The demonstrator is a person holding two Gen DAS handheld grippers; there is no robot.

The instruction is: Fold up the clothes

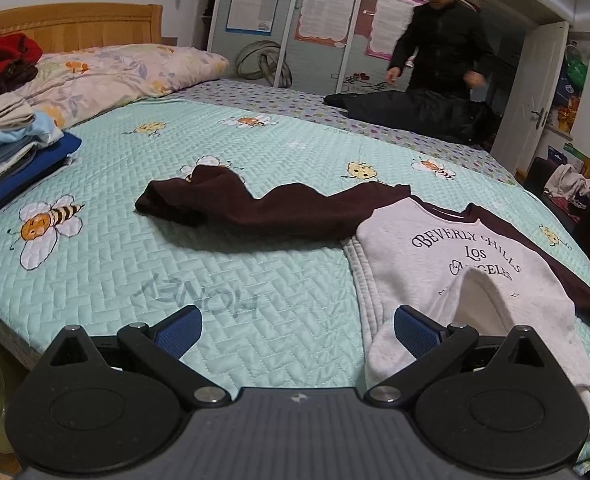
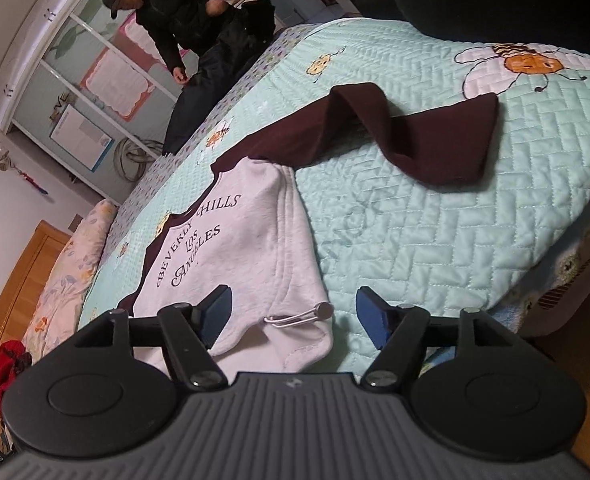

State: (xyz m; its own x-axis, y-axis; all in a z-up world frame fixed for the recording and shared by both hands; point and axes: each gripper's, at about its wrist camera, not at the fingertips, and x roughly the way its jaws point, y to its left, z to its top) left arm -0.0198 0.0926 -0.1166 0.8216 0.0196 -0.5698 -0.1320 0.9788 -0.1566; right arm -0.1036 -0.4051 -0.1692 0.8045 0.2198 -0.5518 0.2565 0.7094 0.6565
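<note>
A grey sweatshirt [image 1: 455, 276] with dark maroon sleeves and "Beverly Hills Los Angeles" print lies on the mint quilted bed [image 1: 215, 280]. One maroon sleeve [image 1: 255, 208] stretches out to the left. My left gripper [image 1: 297, 330] is open, low over the quilt just left of the sweatshirt's hem. In the right wrist view the sweatshirt [image 2: 235, 240] lies ahead, its other sleeve [image 2: 415, 136] trailing right. My right gripper [image 2: 293, 312] is open with the hem corner and a metal drawstring tip [image 2: 319, 312] between its jaws.
A stack of folded clothes [image 1: 19, 148] sits at the left of the bed, with red garments [image 1: 3, 60] and a floral duvet [image 1: 127, 72] by the headboard. A person in black [image 1: 443, 40] handles a black garment [image 1: 415, 112] at the far edge.
</note>
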